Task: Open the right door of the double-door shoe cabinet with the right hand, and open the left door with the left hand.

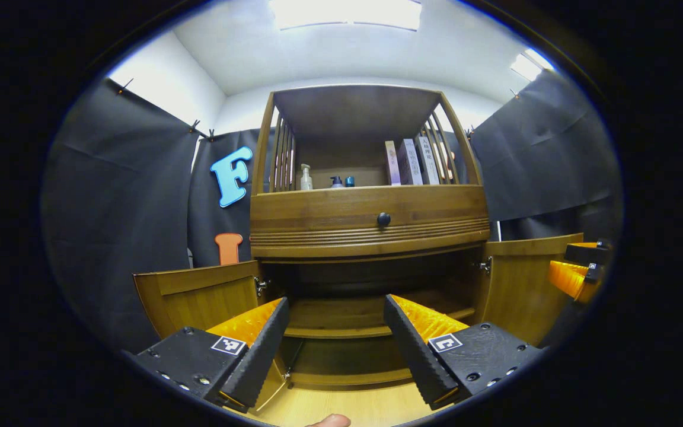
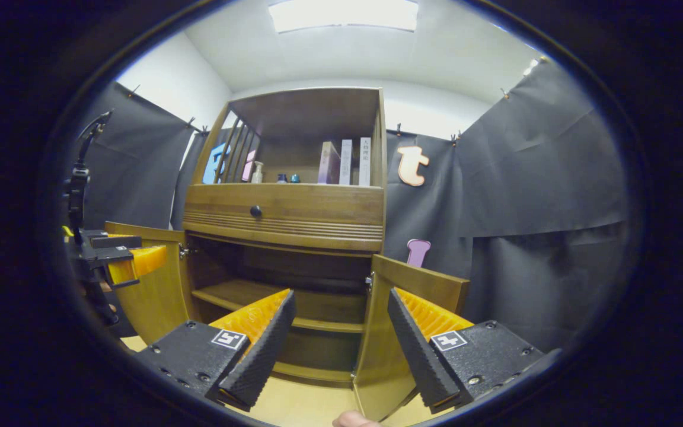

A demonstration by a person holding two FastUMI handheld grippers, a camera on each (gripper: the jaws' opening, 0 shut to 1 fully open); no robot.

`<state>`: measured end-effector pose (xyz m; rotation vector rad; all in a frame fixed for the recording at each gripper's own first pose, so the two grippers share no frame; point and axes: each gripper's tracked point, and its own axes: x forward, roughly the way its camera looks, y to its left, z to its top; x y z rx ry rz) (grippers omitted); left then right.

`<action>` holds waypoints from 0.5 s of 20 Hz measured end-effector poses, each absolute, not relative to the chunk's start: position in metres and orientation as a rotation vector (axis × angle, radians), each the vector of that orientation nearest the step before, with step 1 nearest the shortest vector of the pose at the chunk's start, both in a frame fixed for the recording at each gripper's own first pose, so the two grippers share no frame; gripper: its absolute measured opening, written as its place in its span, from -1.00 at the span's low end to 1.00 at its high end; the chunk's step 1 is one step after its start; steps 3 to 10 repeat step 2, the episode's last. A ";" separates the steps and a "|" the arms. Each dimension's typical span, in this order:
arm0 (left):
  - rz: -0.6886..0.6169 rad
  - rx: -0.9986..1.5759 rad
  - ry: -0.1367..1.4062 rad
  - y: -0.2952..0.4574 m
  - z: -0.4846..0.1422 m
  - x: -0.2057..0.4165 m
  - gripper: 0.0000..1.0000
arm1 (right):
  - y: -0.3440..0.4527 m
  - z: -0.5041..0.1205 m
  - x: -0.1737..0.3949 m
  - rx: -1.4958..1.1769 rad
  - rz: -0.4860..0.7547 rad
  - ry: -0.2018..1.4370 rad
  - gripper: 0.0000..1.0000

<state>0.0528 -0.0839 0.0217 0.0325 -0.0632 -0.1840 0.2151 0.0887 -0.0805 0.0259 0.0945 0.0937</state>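
Observation:
The wooden shoe cabinet point(image 1: 371, 222) stands ahead with both lower doors swung open. In the left gripper view its left door point(image 1: 199, 293) hangs open beyond my left finger and its right door point(image 1: 516, 290) stands open at the right. My left gripper point(image 1: 335, 332) is open, holding nothing, facing the bare inner shelf point(image 1: 341, 314). In the right gripper view my right gripper point(image 2: 341, 338) is open too, with the right door point(image 2: 412, 284) just behind its right finger. The left door point(image 2: 152, 296) shows at the left, with the left gripper point(image 2: 149, 249) in front of it.
A drawer with a dark knob point(image 1: 383, 219) sits above the doors. The open top shelf holds bottles point(image 1: 306, 178) and books point(image 1: 412, 161). The right gripper point(image 1: 573, 267) hovers by the right door's outer edge. The light wood floor point(image 1: 347, 403) lies below. Black cloth walls surround the cabinet.

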 end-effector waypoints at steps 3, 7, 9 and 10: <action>-0.177 0.048 -0.073 -0.081 0.025 0.054 1.00 | 0.090 -0.079 0.216 0.035 0.094 0.089 1.00; -0.177 0.048 -0.073 -0.081 0.025 0.054 1.00 | 0.090 -0.079 0.216 0.035 0.094 0.089 1.00; -0.177 0.048 -0.073 -0.081 0.025 0.054 1.00 | 0.090 -0.079 0.216 0.035 0.094 0.089 1.00; -0.177 0.048 -0.073 -0.081 0.025 0.054 1.00 | 0.090 -0.079 0.216 0.035 0.094 0.089 1.00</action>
